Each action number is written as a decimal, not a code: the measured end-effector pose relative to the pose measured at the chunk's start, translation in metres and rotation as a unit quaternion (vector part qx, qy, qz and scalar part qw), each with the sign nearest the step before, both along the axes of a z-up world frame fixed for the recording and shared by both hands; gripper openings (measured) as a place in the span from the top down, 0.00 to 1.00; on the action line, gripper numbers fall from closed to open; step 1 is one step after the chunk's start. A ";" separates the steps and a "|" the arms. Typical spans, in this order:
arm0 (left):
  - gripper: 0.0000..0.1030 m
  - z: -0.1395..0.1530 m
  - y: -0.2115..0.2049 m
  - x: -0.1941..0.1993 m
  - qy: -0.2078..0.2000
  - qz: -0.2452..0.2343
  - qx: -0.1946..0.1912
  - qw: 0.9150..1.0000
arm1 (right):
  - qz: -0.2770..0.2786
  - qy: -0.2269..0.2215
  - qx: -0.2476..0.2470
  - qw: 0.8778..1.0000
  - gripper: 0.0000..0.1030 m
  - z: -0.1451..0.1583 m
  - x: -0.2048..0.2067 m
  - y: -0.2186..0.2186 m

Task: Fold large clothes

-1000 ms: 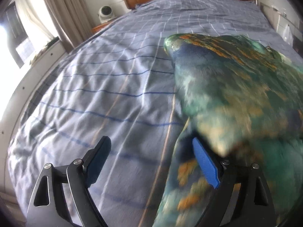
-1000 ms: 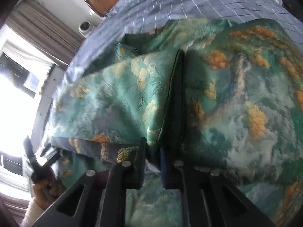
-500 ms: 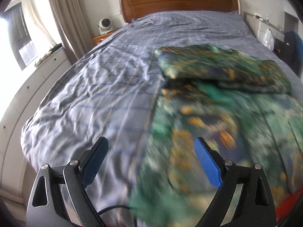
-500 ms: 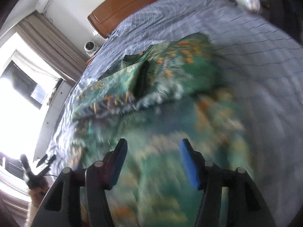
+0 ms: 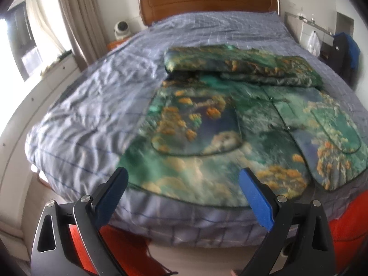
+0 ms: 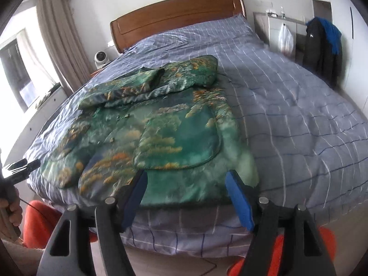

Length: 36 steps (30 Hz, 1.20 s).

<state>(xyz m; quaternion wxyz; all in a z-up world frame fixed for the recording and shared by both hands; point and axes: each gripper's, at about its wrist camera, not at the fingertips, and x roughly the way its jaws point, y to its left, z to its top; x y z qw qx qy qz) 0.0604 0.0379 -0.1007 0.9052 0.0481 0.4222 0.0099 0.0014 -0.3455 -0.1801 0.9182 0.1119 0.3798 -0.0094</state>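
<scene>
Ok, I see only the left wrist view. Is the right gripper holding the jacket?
Observer: No. The right gripper is open with nothing between its fingers. It hangs at the foot of the bed, just off the jacket hem.
Operator: Can you see my left gripper from there?
Observer: Yes. The left gripper shows at the far left edge, held in a hand, beside the bed corner and apart from the jacket.
Operator: What lies to the right of the jacket?
Observer: Only the checked duvet shows there.
</scene>
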 end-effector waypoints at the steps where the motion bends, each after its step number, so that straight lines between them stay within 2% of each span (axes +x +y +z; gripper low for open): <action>1: 0.05 -0.002 0.000 -0.001 0.005 0.003 -0.005 1.000 | 0.004 -0.002 0.002 1.000 0.32 -0.001 -0.004 0.004; 5: 0.05 -0.005 -0.004 -0.008 0.001 0.013 0.005 1.000 | 0.014 -0.023 -0.001 1.000 0.30 0.002 -0.013 0.023; 7: 0.05 -0.003 -0.006 -0.012 -0.004 0.015 0.023 1.000 | 0.014 -0.031 -0.017 0.999 0.16 0.004 -0.018 0.030; 8: 0.05 -0.003 -0.006 -0.013 -0.006 0.017 0.029 0.999 | 0.013 -0.031 -0.022 0.999 0.15 0.003 -0.020 0.033; 25: 0.02 0.005 -0.017 -0.035 -0.007 0.006 0.059 0.998 | 0.007 -0.016 -0.066 0.998 0.14 0.010 -0.030 0.055; 29: 0.01 0.001 -0.021 -0.030 0.033 0.009 0.077 0.996 | -0.010 -0.022 -0.066 0.998 0.14 0.013 -0.036 0.052; 31: 0.01 -0.001 -0.017 -0.033 0.046 0.000 0.063 0.997 | -0.010 -0.018 -0.067 0.998 0.14 0.014 -0.039 0.051; 33: 0.01 0.001 -0.007 -0.035 0.044 -0.022 0.024 0.999 | -0.005 -0.022 -0.055 0.998 0.14 0.016 -0.042 0.045; 34: 0.01 0.003 0.003 -0.036 0.045 -0.050 -0.026 0.997 | -0.004 -0.029 -0.045 0.999 0.14 0.017 -0.044 0.041; 35: 0.02 0.004 0.009 -0.036 0.047 -0.063 -0.056 0.995 | -0.008 -0.040 -0.030 0.999 0.14 0.020 -0.047 0.034; 36: 0.02 0.004 0.022 -0.034 0.055 -0.077 -0.109 0.990 | -0.015 -0.054 -0.019 0.998 0.14 0.024 -0.050 0.026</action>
